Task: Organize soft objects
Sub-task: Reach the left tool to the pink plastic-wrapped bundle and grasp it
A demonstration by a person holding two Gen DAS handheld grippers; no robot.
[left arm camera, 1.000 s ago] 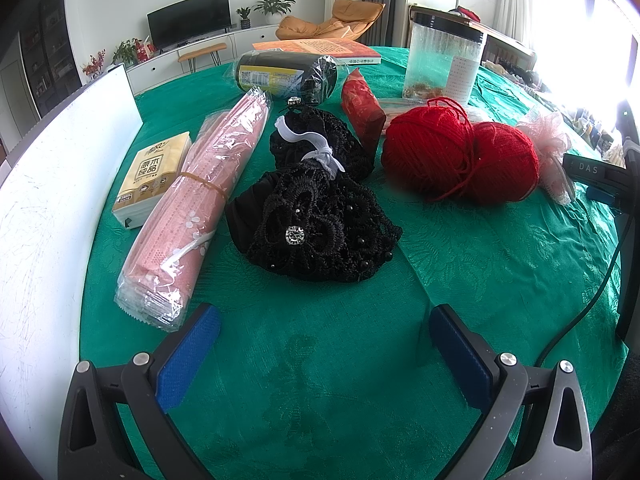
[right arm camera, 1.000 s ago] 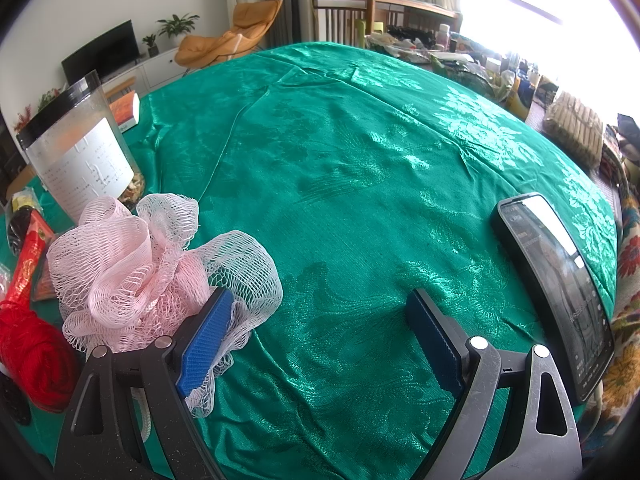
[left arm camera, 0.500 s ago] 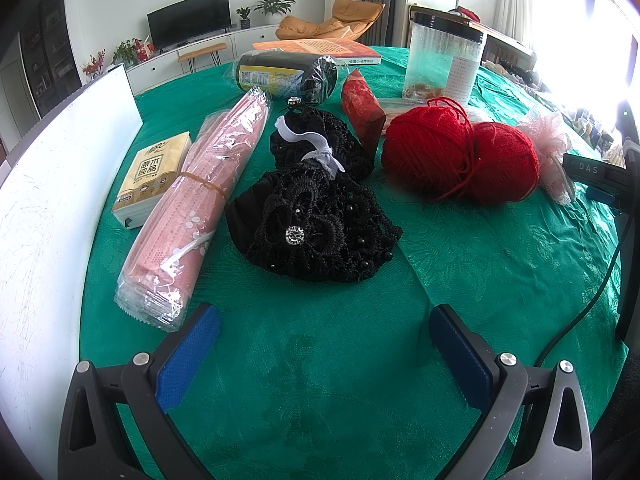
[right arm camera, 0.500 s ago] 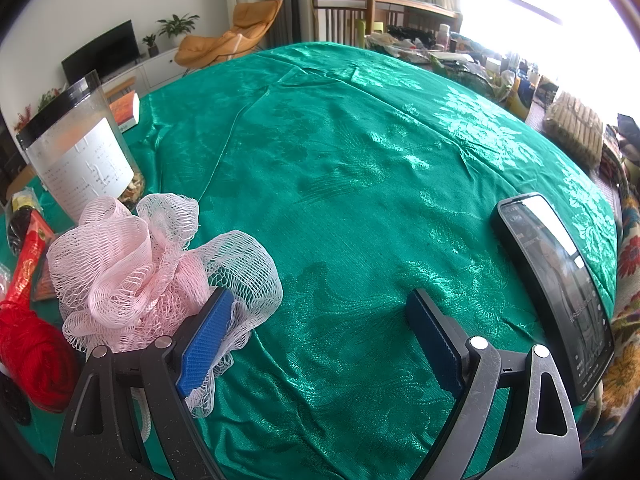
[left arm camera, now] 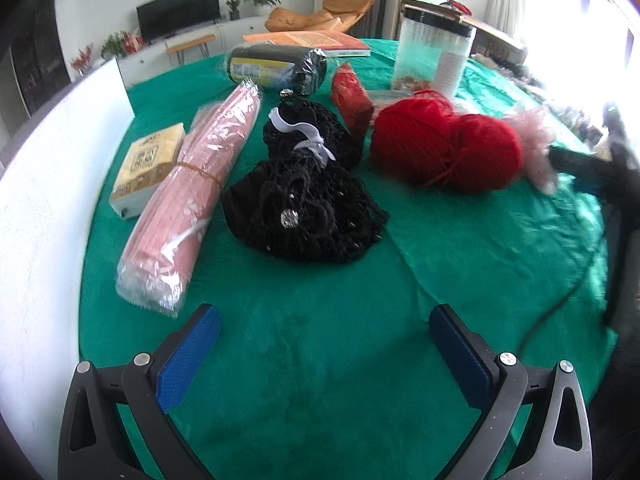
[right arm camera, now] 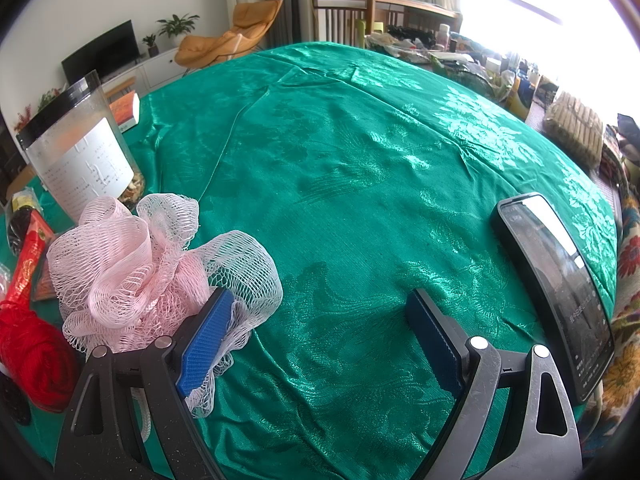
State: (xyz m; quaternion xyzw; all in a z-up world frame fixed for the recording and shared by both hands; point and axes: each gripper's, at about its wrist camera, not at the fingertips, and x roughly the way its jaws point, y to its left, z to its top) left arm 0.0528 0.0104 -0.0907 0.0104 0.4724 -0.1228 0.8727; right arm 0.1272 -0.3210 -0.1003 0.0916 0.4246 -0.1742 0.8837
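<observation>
Your left cam was smeared on its right side: the pink pouf [left arm camera: 534,140] and the other gripper [left arm camera: 600,168] were just blur there, so you couldn't tell if they touched. Jar [left arm camera: 432,56] contents too blurred to name. The red packet [left arm camera: 352,96] was partly hidden behind the black lace [left arm camera: 308,200]. Right cam: red yarn [right arm camera: 36,356] cut off by the left edge, the pouf's [right arm camera: 132,268] lower part hidden behind the left finger [right arm camera: 204,336], phone [right arm camera: 556,284] screen text too small to read. Clutter [right arm camera: 460,56] at the far edge was washed out by window glare.
</observation>
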